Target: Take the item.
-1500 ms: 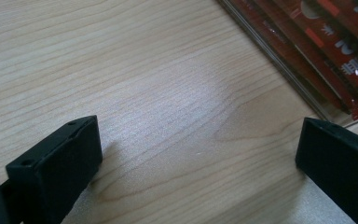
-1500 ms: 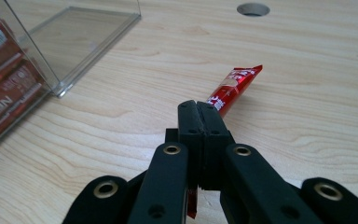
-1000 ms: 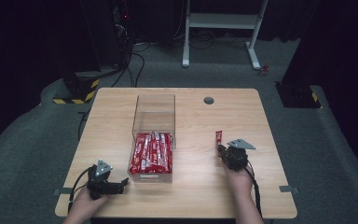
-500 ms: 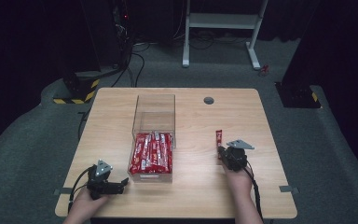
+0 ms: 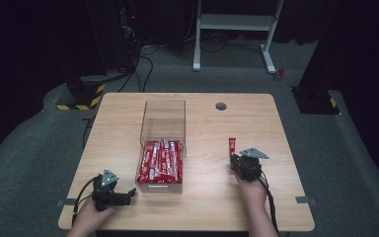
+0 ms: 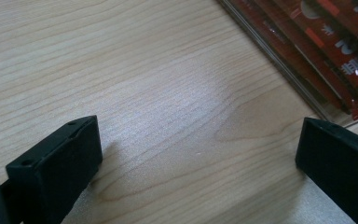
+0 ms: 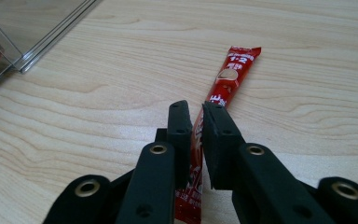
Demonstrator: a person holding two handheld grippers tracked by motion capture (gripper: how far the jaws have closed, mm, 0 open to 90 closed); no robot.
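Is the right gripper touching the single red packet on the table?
Touching. In the right gripper view, the right gripper has both jaws closed on the red packet, which passes between them with no gap.

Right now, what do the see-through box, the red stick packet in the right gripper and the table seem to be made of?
Box: likely clear hard plastic, glossy; the table shows through its walls, and its edges catch light.
Packet: seemingly thin plastic or foil film, slightly shiny, printed red, with a crimped end.
Table: pale wood or wood-look laminate, matte; grain lines run along it, and which one is unclear.
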